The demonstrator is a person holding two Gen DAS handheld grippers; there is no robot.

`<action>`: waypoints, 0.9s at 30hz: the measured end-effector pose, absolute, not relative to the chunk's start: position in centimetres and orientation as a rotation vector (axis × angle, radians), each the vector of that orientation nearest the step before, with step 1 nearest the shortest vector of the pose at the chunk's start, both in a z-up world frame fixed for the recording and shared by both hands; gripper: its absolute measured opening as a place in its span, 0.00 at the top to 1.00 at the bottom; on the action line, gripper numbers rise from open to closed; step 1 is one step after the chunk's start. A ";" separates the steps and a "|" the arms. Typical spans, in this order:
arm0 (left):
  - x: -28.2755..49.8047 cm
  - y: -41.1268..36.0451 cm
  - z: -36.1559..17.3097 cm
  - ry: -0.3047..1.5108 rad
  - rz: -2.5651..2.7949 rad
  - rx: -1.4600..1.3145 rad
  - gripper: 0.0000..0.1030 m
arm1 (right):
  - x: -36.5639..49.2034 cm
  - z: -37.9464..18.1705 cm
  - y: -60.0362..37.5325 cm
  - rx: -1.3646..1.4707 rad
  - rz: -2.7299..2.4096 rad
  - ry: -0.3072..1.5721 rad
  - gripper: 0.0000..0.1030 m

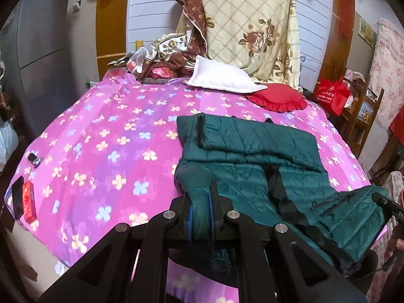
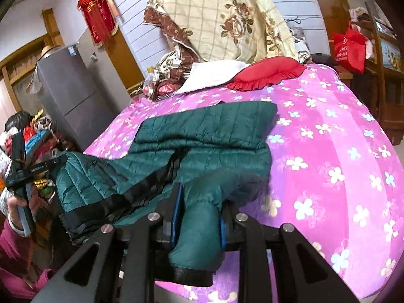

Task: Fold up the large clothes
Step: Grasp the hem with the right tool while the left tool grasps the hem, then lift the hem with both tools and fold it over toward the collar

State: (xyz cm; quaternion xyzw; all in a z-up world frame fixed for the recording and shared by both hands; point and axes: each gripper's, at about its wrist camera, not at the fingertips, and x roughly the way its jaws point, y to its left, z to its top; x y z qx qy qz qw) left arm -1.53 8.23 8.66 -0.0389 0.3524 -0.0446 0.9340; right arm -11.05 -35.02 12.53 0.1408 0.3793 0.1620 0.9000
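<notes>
The left gripper (image 1: 200, 212) fingers are clamping a bunched corner of the green jacket (image 1: 247, 151), and the right gripper (image 2: 198, 214) fingers are clamping its cuff end. The jacket is lying partly folded on the bed (image 1: 106, 136), near a red cushion (image 1: 277, 99) and white pillow (image 1: 222, 78).

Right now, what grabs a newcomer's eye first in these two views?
The dark green quilted jacket, sprawled on the bright pink flowered bedspread, with each lower corner pinched in a gripper's jaws: left gripper, right gripper. Behind it at the bed's head lie a red ruffled cushion and a white pillow.
</notes>
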 end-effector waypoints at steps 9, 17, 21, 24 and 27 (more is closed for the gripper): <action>1.8 8.4 8.9 0.691 -0.051 -0.085 1.00 | -7.3 12.9 -36.4 0.303 0.270 0.760 0.77; 6.0 8.7 8.9 0.677 -0.011 -0.130 1.00 | -2.7 13.8 -36.2 0.258 0.208 0.728 0.77; 7.6 8.5 8.8 0.674 0.007 -0.123 1.00 | -0.4 14.0 -36.2 0.250 0.186 0.725 0.77; 9.0 8.3 8.7 0.675 0.022 -0.111 1.00 | 1.1 14.0 -36.0 0.235 0.173 0.723 0.77; 10.5 8.0 8.3 0.678 0.038 -0.103 1.00 | 2.9 13.7 -35.9 0.224 0.159 0.730 0.77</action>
